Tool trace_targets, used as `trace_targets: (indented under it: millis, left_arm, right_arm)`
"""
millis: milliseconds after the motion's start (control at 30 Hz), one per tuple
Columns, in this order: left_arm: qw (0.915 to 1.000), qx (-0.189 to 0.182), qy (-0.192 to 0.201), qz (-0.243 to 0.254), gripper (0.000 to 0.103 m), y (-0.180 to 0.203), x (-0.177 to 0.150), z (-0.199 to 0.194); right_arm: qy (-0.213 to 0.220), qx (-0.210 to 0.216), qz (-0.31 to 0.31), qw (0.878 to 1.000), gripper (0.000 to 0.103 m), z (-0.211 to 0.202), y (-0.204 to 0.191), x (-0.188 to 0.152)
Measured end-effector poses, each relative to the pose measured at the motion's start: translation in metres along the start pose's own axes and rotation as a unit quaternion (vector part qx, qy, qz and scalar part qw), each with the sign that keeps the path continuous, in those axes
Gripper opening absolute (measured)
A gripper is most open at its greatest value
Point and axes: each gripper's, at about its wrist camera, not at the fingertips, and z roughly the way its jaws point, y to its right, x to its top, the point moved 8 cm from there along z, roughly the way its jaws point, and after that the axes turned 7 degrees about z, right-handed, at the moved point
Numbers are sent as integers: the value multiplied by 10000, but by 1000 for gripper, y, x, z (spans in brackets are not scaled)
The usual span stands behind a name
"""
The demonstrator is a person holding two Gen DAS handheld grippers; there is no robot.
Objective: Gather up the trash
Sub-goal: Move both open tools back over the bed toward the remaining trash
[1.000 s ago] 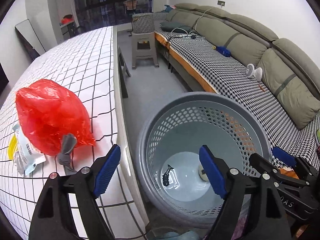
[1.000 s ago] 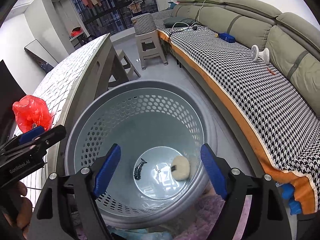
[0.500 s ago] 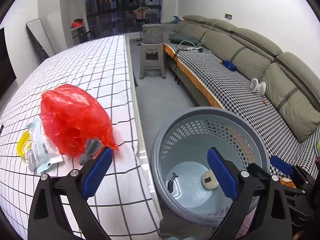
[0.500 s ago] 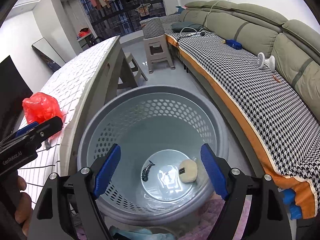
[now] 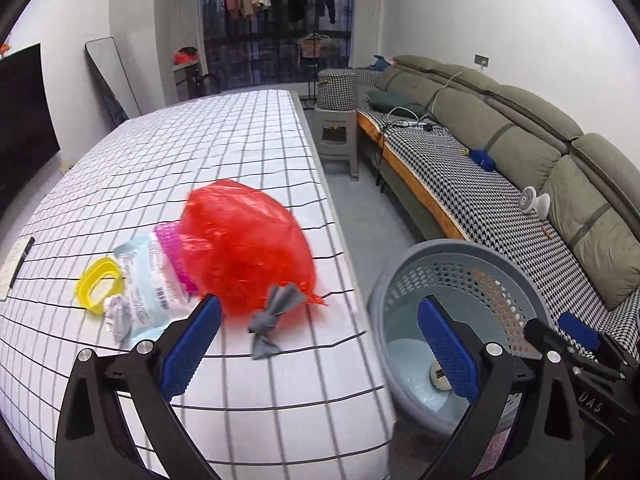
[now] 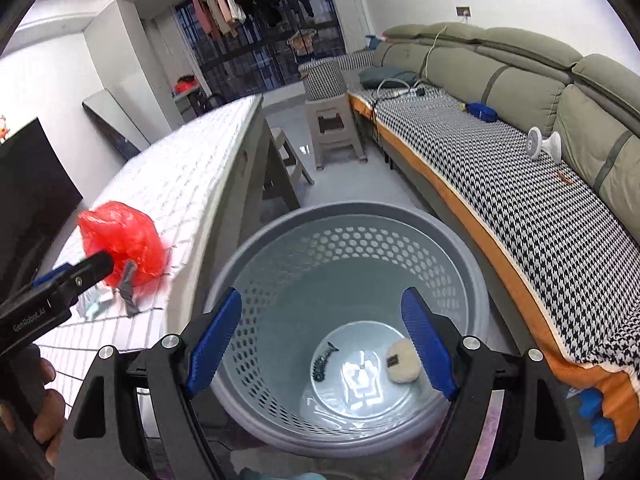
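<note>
A grey perforated basket [image 6: 460,256] stands on the floor beside the table; inside lie a small black scrap [image 6: 323,363] and a round cream pad [image 6: 402,361]. My right gripper [image 6: 322,338] is open and empty above it. My left gripper [image 5: 318,344] is open and empty over the table edge. Just beyond it lie a grey twisted scrap [image 5: 272,322], a red plastic bag [image 5: 248,246], a pale blue packet [image 5: 148,280], a crumpled white paper [image 5: 118,314] and a yellow ring [image 5: 98,288]. The basket also shows in the left wrist view [image 5: 496,258].
The table [image 5: 180,152] has a white checked cover. A long sofa [image 5: 520,152] runs along the right wall. A grey stool [image 5: 336,136] stands on the floor between table and sofa. A remote [image 5: 16,264] lies at the table's left edge.
My left gripper has swung left and back from over the basket to over the table edge, bringing the trash pile into fuller view. My right gripper has stayed over the basket, rising slightly.
</note>
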Motion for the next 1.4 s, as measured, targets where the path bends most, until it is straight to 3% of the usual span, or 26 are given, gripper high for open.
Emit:
trace_targets:
  millis: [467, 767, 1300, 1400]
  left_arm:
    - [9981, 516, 34, -340, 96, -76, -24, -31]
    - [9962, 709, -208, -469, 96, -118, -43, -21]
    - [9904, 944, -522, -865, 96, -182, -78, -9]
    - [9895, 1007, -523, -899, 96, -191, -83, -9]
  right_arm:
    - [-76, 372, -403, 9985, 79, 0, -62, -11]
    - [-297, 670, -820, 9939, 79, 17, -119, -15]
    - [-1021, 788, -1375, 9821, 79, 74, -199, -57]
    - [-1032, 644, -1425, 9823, 79, 84, -207, -59]
